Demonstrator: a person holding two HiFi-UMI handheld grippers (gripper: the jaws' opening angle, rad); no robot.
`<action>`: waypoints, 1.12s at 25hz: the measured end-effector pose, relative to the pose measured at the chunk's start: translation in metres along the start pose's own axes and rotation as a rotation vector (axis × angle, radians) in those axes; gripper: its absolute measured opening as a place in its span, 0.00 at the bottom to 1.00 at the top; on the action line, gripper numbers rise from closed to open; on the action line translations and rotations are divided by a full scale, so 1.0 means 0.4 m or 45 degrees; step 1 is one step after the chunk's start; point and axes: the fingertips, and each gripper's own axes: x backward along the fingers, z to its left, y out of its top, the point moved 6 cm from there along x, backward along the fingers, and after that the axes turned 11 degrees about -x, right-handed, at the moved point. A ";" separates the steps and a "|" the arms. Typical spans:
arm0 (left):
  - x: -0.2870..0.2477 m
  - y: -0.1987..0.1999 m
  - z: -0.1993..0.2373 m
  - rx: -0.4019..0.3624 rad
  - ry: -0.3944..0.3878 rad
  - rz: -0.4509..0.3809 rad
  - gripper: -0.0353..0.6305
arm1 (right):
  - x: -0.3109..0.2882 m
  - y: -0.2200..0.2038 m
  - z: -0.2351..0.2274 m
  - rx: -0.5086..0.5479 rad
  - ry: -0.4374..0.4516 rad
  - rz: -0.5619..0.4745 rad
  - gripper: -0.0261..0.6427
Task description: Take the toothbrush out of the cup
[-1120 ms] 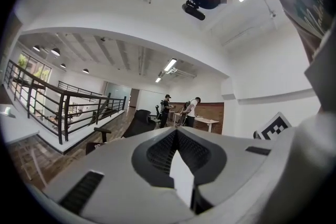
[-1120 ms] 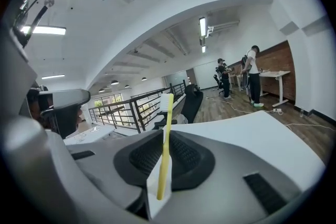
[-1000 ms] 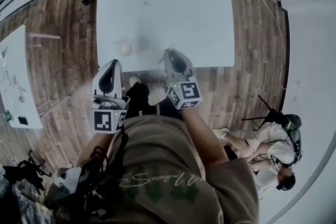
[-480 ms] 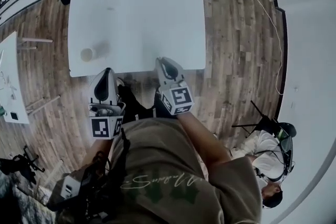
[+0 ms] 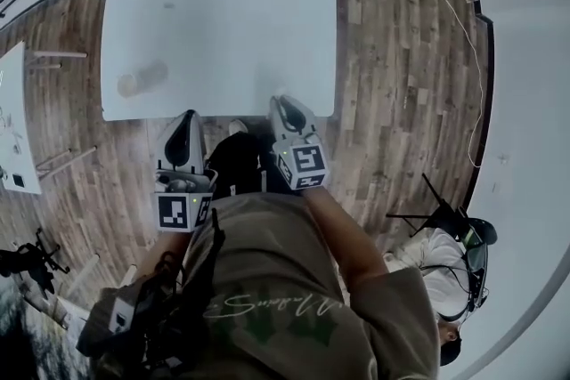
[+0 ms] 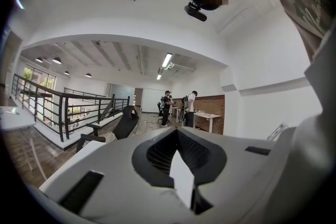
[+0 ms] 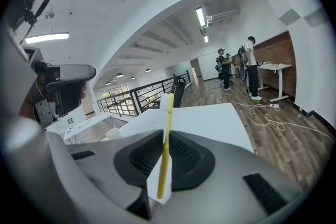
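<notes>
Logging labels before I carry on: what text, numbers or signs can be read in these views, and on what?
No text reads clearly.
The shirt print: cursive script, upside down in the head view, too blurred to read.
Cubes on the left gripper and right gripper: black-and-white square marker patterns, no letters.
The toothbrush, cup and table: no print visible.

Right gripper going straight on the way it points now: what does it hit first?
Probably the white table: the right gripper, shut on the toothbrush, points slightly down over its near edge. The cup stands off to the left, out of that line, though depth is unclear.
</notes>
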 end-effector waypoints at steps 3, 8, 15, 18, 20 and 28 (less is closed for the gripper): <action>-0.015 -0.014 -0.009 0.020 -0.006 0.030 0.07 | -0.010 -0.007 -0.030 -0.019 -0.010 0.003 0.09; -0.037 -0.040 -0.025 0.008 -0.008 0.006 0.07 | -0.045 -0.057 -0.069 -0.013 -0.005 0.030 0.09; -0.081 -0.149 -0.041 -0.054 -0.016 -0.003 0.07 | -0.082 -0.122 -0.131 0.044 0.007 0.046 0.09; -0.104 -0.177 -0.058 -0.064 -0.031 0.006 0.07 | -0.098 -0.143 -0.151 0.057 0.019 0.038 0.09; -0.119 -0.183 -0.069 -0.075 -0.035 -0.024 0.07 | -0.108 -0.155 -0.164 0.058 0.026 0.032 0.09; -0.155 -0.198 -0.083 -0.084 -0.072 -0.035 0.07 | -0.141 -0.180 -0.176 0.029 0.053 0.029 0.10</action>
